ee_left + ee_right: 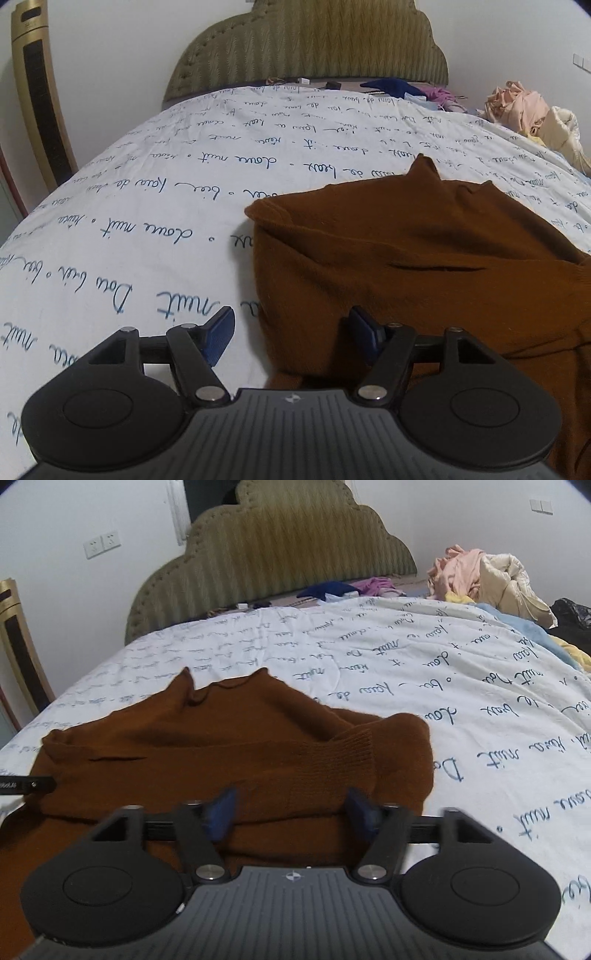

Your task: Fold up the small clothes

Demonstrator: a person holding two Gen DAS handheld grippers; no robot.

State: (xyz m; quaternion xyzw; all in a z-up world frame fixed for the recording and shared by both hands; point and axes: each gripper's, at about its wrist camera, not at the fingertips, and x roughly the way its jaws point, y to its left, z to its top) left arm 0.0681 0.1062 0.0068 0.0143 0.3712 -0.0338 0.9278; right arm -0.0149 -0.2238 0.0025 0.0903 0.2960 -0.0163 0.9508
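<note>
White cotton printed with blue cursive script is covering the bed (122,229), which is filling most of both views and running back to a ribbed olive headboard (273,554). A rust-brown sweater (229,753) is lying flat on the bed cover, its neck pointing toward the headboard and one ribbed cuff (347,749) folded across its body; in the left wrist view the same sweater (424,258) is spreading over the right half of the picture. A heap of pink and cream clothes (487,576) is sitting at the far right corner of the bed, with dark blue and purple garments (343,587) lying near the headboard. The left claw (291,328) is hovering with its jaws spread wide, one blue pad (221,332) over bare bed cover and the other over the sweater's edge, gripping nothing. The right claw (291,808) is likewise standing wide open above the sweater's lower part, both pads over brown knit, holding nothing.
</note>
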